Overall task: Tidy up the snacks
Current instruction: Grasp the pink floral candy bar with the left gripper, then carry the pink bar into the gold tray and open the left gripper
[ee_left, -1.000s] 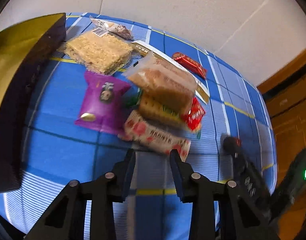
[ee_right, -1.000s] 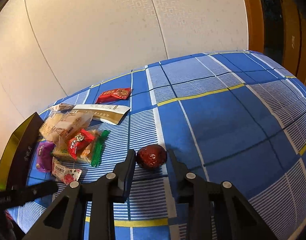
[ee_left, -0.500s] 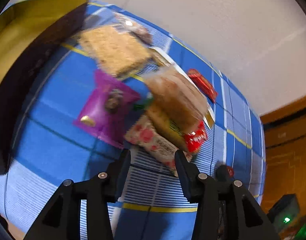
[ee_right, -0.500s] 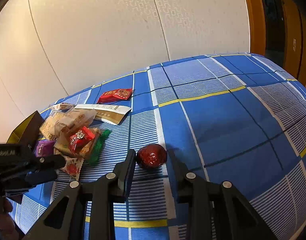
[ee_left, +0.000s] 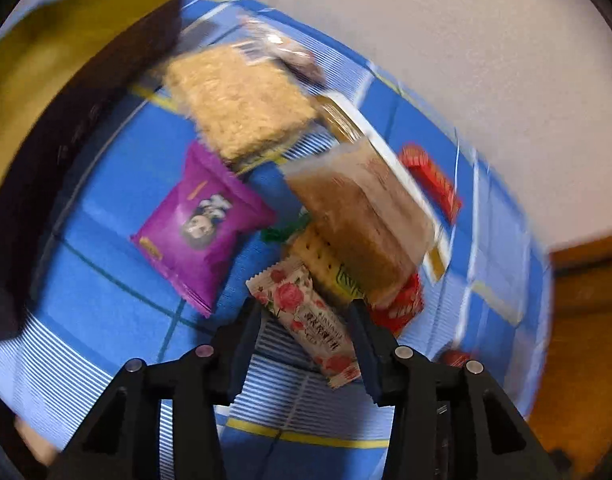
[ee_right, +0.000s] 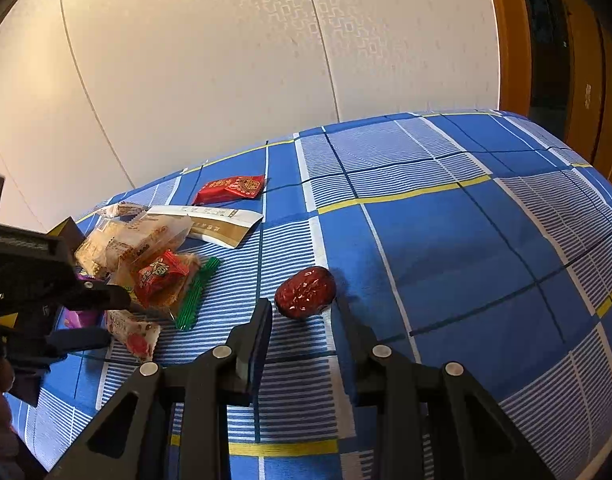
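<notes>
On the blue plaid cloth, here's what's sitting where:

Left gripper: jaws spread wide, straddling the rose packet. The packet lies at a slant in the gap between the fingers, its near end poking past the right finger. Can't tell if the pads actually touch it, the view's pretty blurry. In the right wrist view the same gripper comes in from the left edge with the packet between its fingers.

Right gripper: also wide open, gripping nothing. The red date lies on the cloth just ahead of the fingertips, right in line with the gap.

Snack pile: all bunched on the left part of the cloth. Purple pack lies flat, just left of the rose packet. Clear-wrapped cake leans on top of a cracker pack, with a small red pack at its near end.

Further back: a rice crispy square near the box, and a red candy pack by itself beyond a long white-and-gold sachet.

Box: dark outside, gold inside, at the far left next to the pile.

Background: pale wall panels, wooden door frame at right.
</notes>
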